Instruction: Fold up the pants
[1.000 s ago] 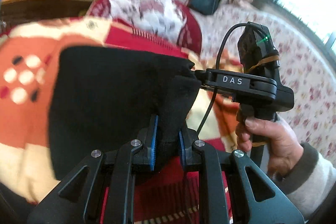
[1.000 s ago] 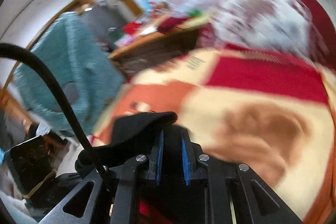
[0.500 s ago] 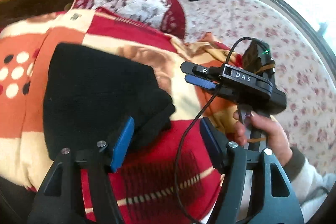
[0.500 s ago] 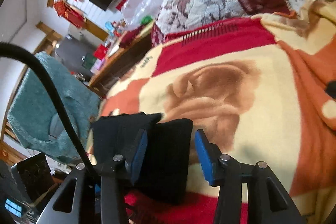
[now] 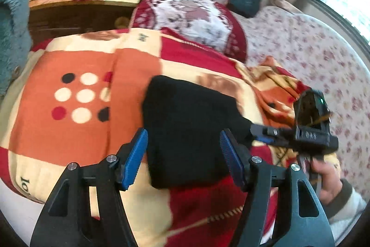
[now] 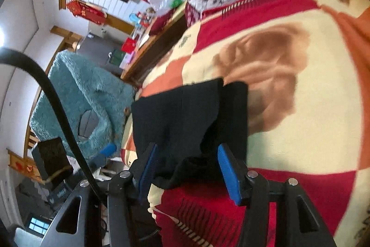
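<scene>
Both claws stood wide apart and empty: the folded black pants point(image 5: 189, 129) lay on the bed's blanket point(image 5: 69, 131) at twelve o'clock of the left claw point(image 5: 183, 157), the right claw point(image 6: 185, 171) at their three o'clock corner.

We see a bed under a red, orange and cream patterned blanket point(image 5: 87, 108), folded black pants point(image 5: 189, 131) lying flat on top.
</scene>
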`<state>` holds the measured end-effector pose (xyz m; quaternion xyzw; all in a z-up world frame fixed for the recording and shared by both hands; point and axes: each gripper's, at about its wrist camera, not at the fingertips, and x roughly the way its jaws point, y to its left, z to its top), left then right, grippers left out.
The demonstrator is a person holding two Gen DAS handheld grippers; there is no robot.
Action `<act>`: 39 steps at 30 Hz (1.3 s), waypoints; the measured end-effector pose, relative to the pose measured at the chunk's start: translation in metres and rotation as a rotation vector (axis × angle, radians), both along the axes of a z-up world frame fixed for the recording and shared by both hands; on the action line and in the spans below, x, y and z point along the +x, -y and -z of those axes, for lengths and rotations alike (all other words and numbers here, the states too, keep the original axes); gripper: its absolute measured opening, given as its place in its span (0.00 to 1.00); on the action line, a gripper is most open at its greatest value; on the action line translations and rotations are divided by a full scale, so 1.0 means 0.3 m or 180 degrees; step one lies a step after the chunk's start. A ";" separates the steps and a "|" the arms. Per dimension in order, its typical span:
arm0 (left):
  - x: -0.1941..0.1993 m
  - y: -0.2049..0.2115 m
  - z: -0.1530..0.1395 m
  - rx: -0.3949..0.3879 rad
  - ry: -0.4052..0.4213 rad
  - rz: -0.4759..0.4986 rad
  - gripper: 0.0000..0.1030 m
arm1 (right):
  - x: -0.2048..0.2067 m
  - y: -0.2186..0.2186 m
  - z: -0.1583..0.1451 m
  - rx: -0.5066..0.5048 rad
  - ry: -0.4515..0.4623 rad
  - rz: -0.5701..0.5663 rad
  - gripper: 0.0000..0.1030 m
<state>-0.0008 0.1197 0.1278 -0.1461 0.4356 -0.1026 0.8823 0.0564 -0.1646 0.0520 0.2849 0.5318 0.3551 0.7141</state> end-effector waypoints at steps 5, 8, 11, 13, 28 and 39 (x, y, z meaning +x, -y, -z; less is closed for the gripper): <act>0.065 -0.001 0.046 0.0049 -0.0059 -0.0046 0.63 | 0.007 -0.054 0.026 0.0185 0.0053 -0.0072 0.27; 0.105 0.013 0.043 0.0104 -0.0015 -0.0012 0.63 | -0.006 -0.066 -0.027 -0.0091 0.0351 -0.0187 0.15; 0.162 0.026 0.037 0.0128 0.0014 -0.0026 0.63 | -0.015 -0.069 -0.097 -0.0373 0.0643 -0.0238 0.13; 0.194 0.040 0.039 0.0137 0.0035 -0.0015 0.63 | -0.017 -0.062 -0.142 -0.0652 0.0840 -0.0226 0.13; 0.260 0.070 0.131 0.0235 -0.0056 -0.0137 0.63 | -0.026 0.025 -0.092 -0.1028 0.0675 -0.0069 0.17; 0.114 0.019 0.065 0.0154 -0.0055 -0.0228 0.63 | -0.119 -0.062 -0.222 -0.0896 0.0995 -0.0305 0.34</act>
